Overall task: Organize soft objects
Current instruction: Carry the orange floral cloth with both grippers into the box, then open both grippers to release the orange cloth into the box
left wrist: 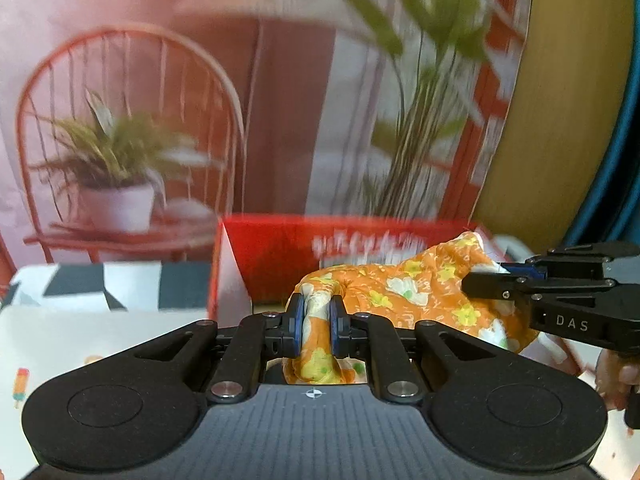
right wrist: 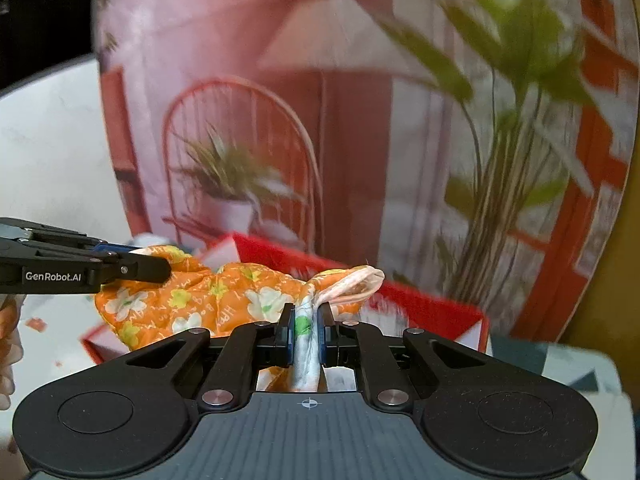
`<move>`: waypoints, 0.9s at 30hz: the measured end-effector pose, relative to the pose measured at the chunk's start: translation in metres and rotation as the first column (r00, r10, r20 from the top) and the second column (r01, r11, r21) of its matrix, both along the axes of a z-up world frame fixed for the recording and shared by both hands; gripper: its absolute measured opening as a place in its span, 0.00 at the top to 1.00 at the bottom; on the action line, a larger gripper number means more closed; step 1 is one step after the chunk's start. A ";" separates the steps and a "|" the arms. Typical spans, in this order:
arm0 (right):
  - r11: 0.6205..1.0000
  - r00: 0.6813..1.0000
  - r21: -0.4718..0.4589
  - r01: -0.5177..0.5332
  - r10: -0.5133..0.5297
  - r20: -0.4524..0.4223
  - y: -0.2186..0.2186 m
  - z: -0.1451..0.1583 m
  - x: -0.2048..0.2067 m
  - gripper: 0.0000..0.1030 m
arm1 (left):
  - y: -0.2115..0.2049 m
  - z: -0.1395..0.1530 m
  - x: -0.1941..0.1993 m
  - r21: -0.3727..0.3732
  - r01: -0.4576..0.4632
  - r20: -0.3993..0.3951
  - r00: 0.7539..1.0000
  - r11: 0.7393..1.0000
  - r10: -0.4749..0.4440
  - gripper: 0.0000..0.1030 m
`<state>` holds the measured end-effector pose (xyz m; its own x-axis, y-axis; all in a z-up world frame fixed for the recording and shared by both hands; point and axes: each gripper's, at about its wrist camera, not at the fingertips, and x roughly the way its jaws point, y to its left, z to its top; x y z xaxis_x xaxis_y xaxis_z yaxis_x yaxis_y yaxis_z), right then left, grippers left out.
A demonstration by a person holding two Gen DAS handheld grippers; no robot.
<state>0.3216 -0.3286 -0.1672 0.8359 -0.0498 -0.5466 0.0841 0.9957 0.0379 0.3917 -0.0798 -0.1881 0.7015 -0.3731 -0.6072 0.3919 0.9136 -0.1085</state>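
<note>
An orange cloth with white and yellow flowers hangs stretched between my two grippers, lifted in front of a red box. My left gripper is shut on one bunched end of the cloth. My right gripper is shut on the other end, where the pale inner side shows. In the left wrist view the right gripper comes in from the right edge. In the right wrist view the left gripper comes in from the left, clamped on the cloth above the red box.
A printed backdrop with a red chair and potted plants stands behind the box. A black and white patterned item lies left of the box on a white surface with popsicle prints. A yellow wall is at the right.
</note>
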 end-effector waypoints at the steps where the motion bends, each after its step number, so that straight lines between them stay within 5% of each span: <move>1: 1.000 1.000 0.009 0.010 -0.010 -0.026 -0.003 -0.009 0.003 0.91 | -0.003 -0.006 0.003 0.016 0.008 -0.018 1.000 1.000 -0.008 0.86; 10: 0.995 0.972 0.079 0.065 -0.045 -0.230 -0.015 -0.064 0.009 0.90 | -0.023 -0.034 0.012 0.111 0.083 -0.132 0.989 0.990 -0.068 0.86; 23: 0.993 0.952 0.081 0.090 -0.062 -0.298 -0.017 -0.068 0.016 0.89 | -0.030 -0.046 0.015 0.150 0.084 -0.190 0.980 0.985 -0.054 0.85; 26: 0.993 0.950 0.066 0.101 -0.076 -0.302 -0.013 -0.068 0.014 0.84 | -0.029 -0.044 0.014 0.140 0.080 -0.189 0.981 0.987 -0.053 0.77; 27: 0.993 0.950 0.060 0.106 -0.083 -0.301 -0.012 -0.068 0.014 0.80 | -0.027 -0.042 0.013 0.125 0.084 -0.182 0.982 0.989 -0.060 0.65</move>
